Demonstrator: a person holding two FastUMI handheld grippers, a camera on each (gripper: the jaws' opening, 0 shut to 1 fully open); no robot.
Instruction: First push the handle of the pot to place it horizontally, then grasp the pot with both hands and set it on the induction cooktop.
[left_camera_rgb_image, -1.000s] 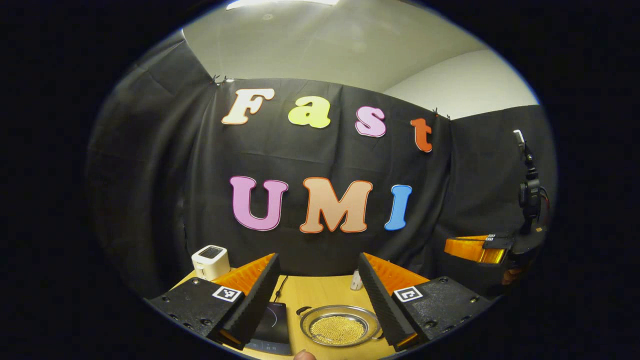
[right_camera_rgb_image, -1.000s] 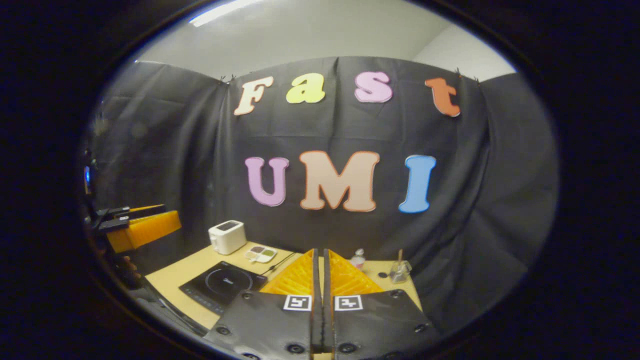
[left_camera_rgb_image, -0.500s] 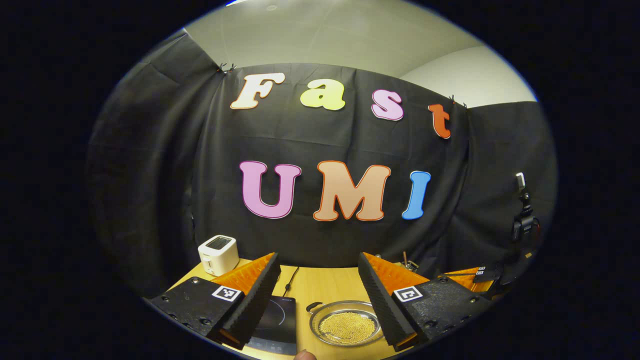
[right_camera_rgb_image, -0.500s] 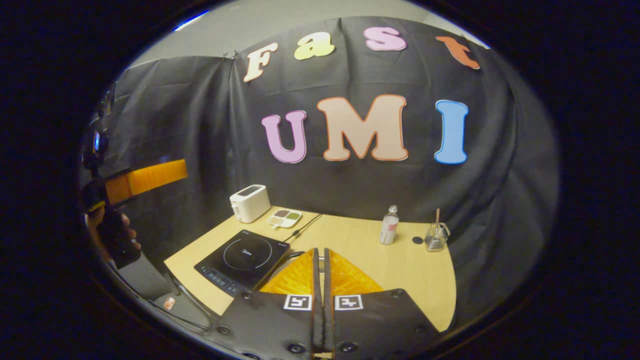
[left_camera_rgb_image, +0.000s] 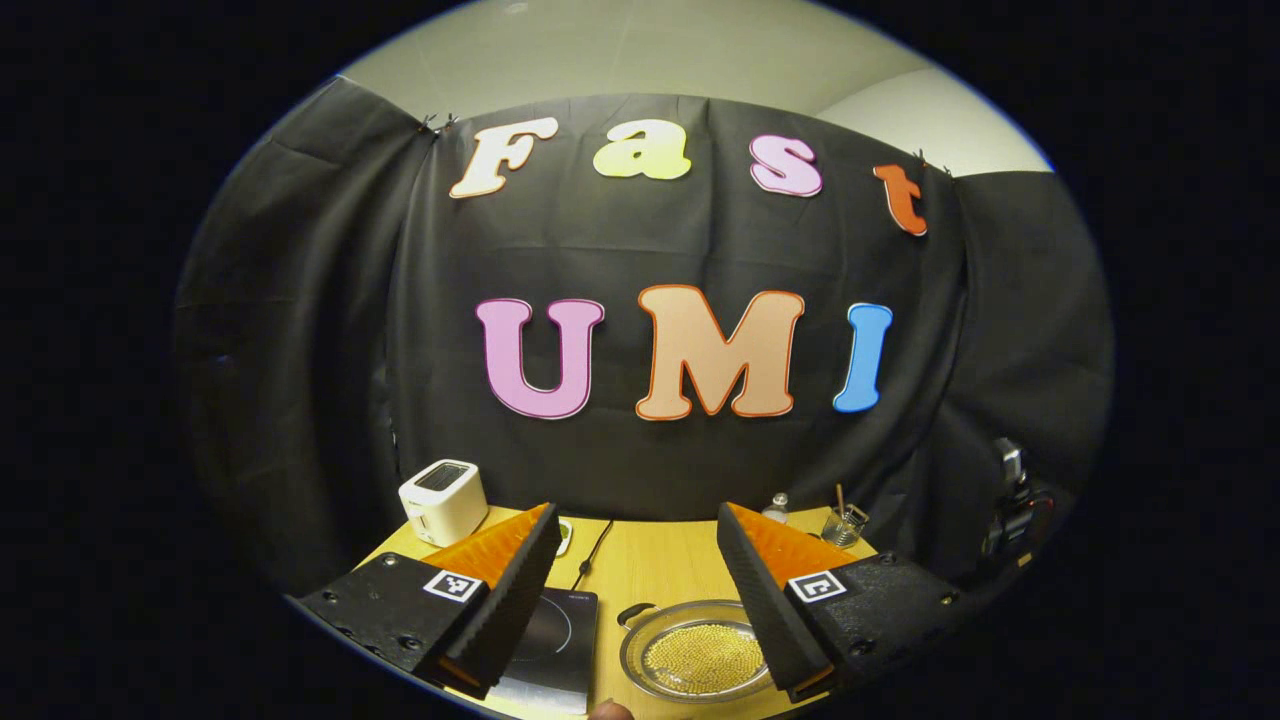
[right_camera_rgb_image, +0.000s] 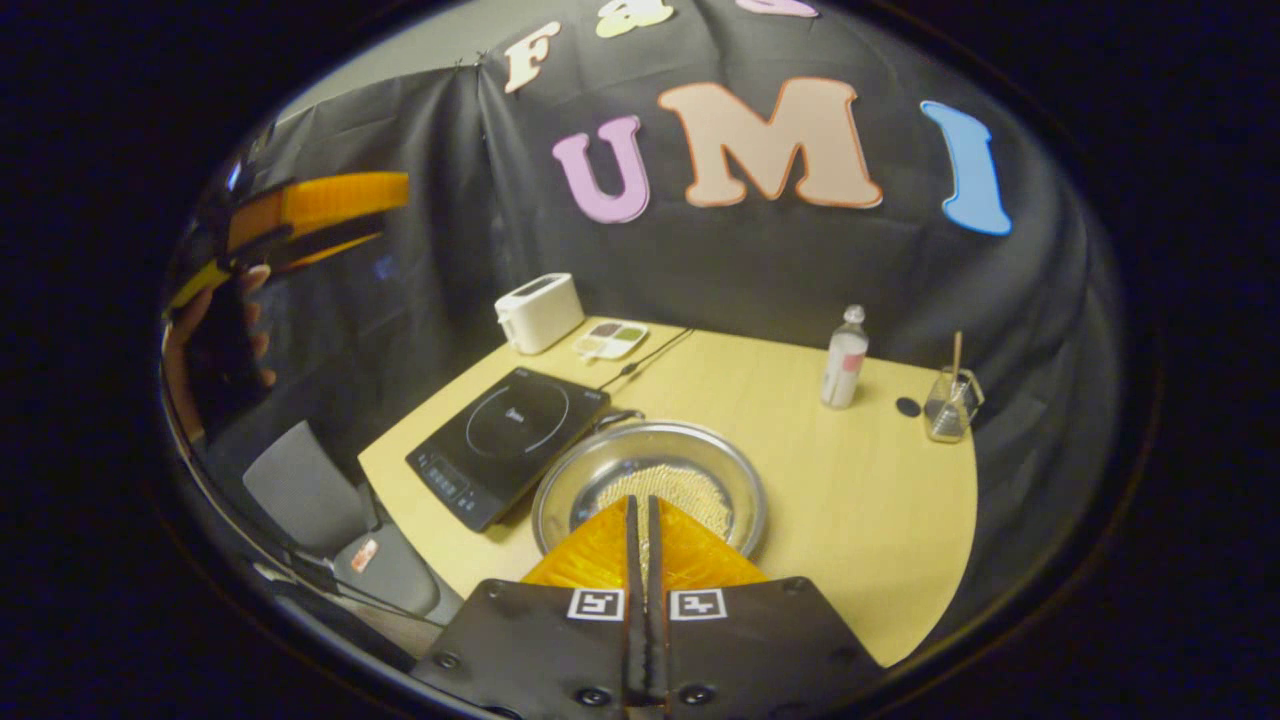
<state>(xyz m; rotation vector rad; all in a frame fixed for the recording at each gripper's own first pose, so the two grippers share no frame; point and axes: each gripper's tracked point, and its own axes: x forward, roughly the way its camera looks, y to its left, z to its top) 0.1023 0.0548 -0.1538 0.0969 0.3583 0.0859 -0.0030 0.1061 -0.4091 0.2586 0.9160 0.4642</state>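
our right gripper has its two fingers pressed flat together with nothing between them, and it hangs above the table, apart from everything on it. just past the fingertips, at twelve o'clock in the right gripper view, sits the pot, a shallow metal pan with small yellow beads in its bottom. its dark handle sticks out at about eleven o'clock from the rim, just beside the near corner of the induction cooktop, which lies at ten o'clock from the pot, flat on the table. whether the pot rim touches the cooktop we cannot tell.

farther out at eleven o'clock stand a white toaster and a small sectioned dish, with a black cord running from the cooktop toward the wall. at one o'clock we see a bottle, a dark disc and a glass jar with a stick in it.

our left gripper holds its fingers wide apart, gripping nothing, raised above the table. in the left gripper view the pot lies at six o'clock between the fingers, with the cooktop at seven o'clock and the toaster at ten. in the right gripper view that left gripper floats high at ten o'clock, a hand wrapped round its grip.
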